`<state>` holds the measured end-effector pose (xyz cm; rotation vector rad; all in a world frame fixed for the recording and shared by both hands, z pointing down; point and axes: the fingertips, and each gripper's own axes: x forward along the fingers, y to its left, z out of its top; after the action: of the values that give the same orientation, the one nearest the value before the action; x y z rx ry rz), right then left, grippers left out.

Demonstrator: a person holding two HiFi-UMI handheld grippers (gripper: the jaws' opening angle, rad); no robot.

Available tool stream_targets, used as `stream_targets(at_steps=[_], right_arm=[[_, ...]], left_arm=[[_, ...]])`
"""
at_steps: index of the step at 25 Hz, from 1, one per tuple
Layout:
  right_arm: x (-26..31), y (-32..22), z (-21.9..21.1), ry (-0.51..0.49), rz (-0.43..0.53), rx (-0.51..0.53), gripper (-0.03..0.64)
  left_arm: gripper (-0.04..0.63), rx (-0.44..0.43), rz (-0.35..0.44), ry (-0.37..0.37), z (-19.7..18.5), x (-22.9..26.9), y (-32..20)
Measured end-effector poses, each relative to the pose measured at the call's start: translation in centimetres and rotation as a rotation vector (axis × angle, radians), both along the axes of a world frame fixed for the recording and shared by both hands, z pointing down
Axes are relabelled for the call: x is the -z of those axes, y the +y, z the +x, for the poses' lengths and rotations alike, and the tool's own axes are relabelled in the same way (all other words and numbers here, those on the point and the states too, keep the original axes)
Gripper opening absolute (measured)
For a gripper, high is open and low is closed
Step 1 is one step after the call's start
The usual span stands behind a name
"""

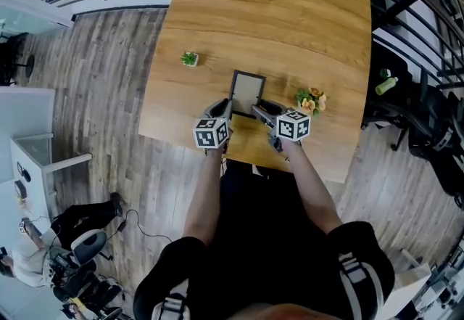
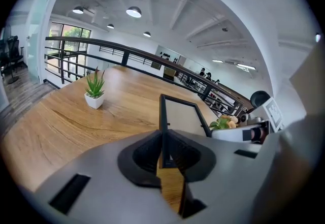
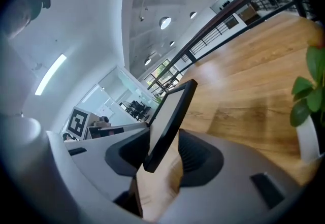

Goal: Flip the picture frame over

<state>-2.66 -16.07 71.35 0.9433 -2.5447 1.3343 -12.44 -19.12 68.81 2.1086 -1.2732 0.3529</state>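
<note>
Black-bordered and thin, the picture frame (image 1: 247, 88) is over the near middle of the wooden table (image 1: 275, 14), between a small potted plant (image 1: 190, 59) and a bunch of flowers (image 1: 311, 100). Only the head view shows both grippers at the frame's near corners. The left gripper view shows the left gripper (image 2: 163, 153) pinching the frame's edge, jaws almost together, and the frame's pale grey panel. The right gripper view shows the right gripper (image 3: 162, 159) with jaws spread around a tilted corner, with table visible beside one jaw.
</note>
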Motion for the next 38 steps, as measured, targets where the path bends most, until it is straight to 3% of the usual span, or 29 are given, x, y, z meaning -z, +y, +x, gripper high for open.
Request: stream_targets(at_steps=[4, 18, 31, 38], right_arm=[[1.0, 0.7, 0.3, -0.088, -0.022, 0.005, 0.135], [5.0, 2.1, 1.0, -0.279, -0.030, 0.032, 0.077], [4.9, 2.8, 1.7, -0.212, -0.038, 0.054, 0.072], [4.9, 3.1, 1.7, -0.104, 0.039, 0.092, 0.072]], left_arm=[[0.058, -0.001, 0.024, 0.001, 0.5, 0.8, 0.7], [0.055, 0.032, 0.052, 0.038, 1.3, 1.8, 3.0], [0.057, 0.009, 0.035, -0.003, 2.3, 1.2, 4.2], [0.074, 0.032, 0.041, -0.010, 2.4, 2.1, 4.3]])
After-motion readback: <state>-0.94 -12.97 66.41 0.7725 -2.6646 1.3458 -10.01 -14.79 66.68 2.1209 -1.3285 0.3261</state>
